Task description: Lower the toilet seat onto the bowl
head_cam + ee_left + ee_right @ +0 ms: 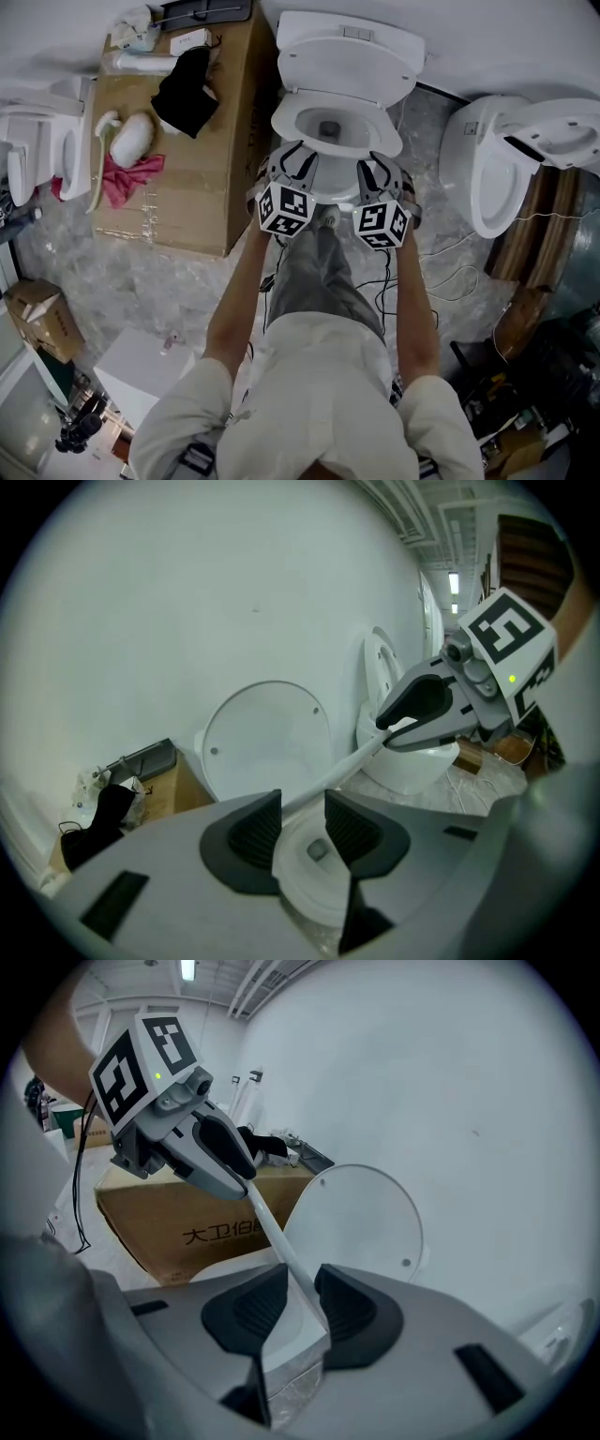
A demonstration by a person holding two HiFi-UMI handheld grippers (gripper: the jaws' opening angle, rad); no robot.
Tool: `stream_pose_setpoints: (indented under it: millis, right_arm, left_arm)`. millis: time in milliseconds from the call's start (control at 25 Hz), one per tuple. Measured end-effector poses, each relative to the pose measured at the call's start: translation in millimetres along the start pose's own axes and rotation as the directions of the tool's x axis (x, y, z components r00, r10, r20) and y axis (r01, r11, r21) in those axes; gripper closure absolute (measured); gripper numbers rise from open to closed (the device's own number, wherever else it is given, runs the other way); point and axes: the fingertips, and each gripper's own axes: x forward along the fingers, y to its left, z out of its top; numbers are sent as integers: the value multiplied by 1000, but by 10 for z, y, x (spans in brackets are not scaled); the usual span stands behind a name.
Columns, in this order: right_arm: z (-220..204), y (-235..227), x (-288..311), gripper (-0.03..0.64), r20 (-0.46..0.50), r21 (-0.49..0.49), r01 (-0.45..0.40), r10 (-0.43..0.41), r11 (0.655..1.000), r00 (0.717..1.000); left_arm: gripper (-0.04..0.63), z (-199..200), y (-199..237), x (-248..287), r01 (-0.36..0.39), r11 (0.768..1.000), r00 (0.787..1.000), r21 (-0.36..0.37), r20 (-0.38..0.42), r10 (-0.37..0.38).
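Observation:
The white toilet (330,131) stands against the wall with its lid (349,61) raised against the tank. Its seat (283,117) lies low over the bowl, and both grippers are at its front rim. In the left gripper view the seat (347,766) shows edge-on as a thin white strip, running from the left gripper (302,822) to the right gripper (403,726). The strip passes between each pair of pads with a gap beside it, so both stand open. The right gripper view shows the same strip (277,1237) between the right gripper (302,1297) and the left gripper (246,1180). In the head view the left gripper (296,152) and the right gripper (377,163) sit side by side.
A cardboard box (192,202) close to the toilet's left carries a black cloth (186,89), a pink cloth (127,176) and white items. A second toilet (497,178) stands at the right, another (42,141) at the far left. Cables (450,272) trail on the floor.

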Motion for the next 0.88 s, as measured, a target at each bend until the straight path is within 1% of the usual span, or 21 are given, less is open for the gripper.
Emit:
stream_pose_setpoints:
  millis: [560, 880]
  right_arm:
    - [-265, 368, -59, 489, -17, 0, -43, 43, 999, 999]
    - [-463, 627, -69, 485, -23, -4, -82, 82, 997, 996]
  left_arm:
    - [430, -375, -246, -86, 20, 1000, 999, 12, -35, -19]
    - [428, -648, -411, -119, 24, 999, 997, 29, -73, -22]
